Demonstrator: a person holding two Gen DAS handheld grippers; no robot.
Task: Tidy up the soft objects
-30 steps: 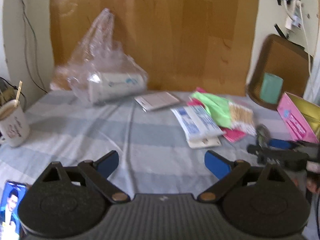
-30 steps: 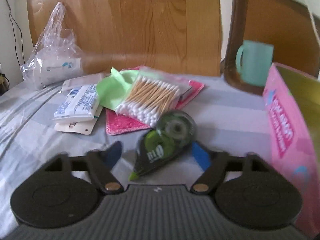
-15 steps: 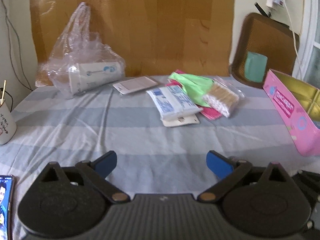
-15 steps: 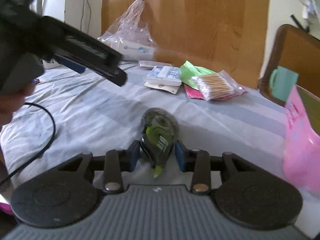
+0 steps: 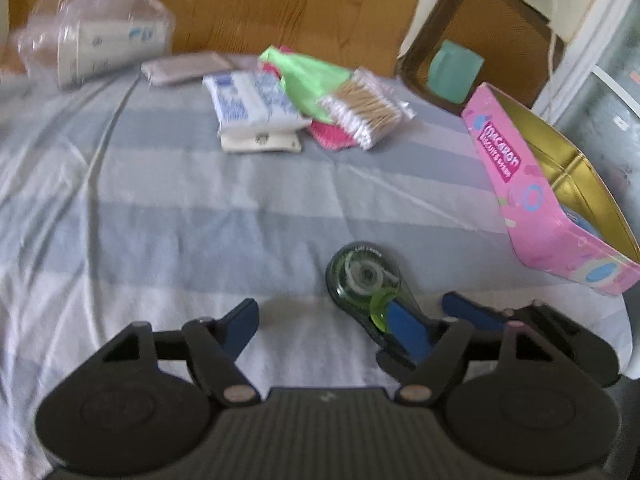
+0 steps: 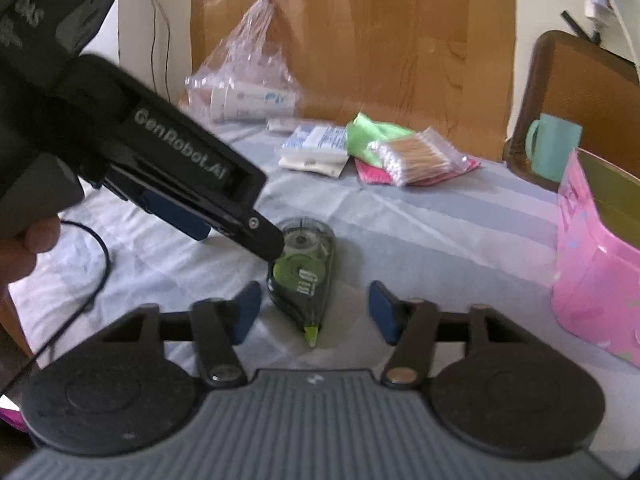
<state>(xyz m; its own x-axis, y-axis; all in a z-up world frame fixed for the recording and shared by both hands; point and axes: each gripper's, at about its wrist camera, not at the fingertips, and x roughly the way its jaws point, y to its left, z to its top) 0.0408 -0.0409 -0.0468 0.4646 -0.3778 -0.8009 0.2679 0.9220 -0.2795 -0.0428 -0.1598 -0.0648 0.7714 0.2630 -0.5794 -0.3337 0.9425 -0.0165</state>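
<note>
A green correction tape dispenser [image 5: 362,280] lies on the striped cloth; in the right wrist view [image 6: 302,276] it lies between my open right gripper's [image 6: 314,308] fingers, untouched. My left gripper [image 5: 328,326] is open and empty just beside it; its body shows in the right wrist view [image 6: 176,164]. Farther back lies a pile: a tissue pack [image 5: 250,100], a green cloth [image 5: 312,80], a pink cloth [image 5: 332,136] and a bag of cotton swabs [image 5: 366,110].
An open pink tin box [image 5: 540,184] stands at the right. A clear plastic bag with paper cups [image 5: 96,36] lies at the back left. A teal mug [image 6: 554,146] stands on a brown tray at the back right. A black cable [image 6: 92,264] runs at the left.
My right gripper has opened and let go of the correction tape, which now lies on the cloth. My left gripper has swung right and closer to the tape.
</note>
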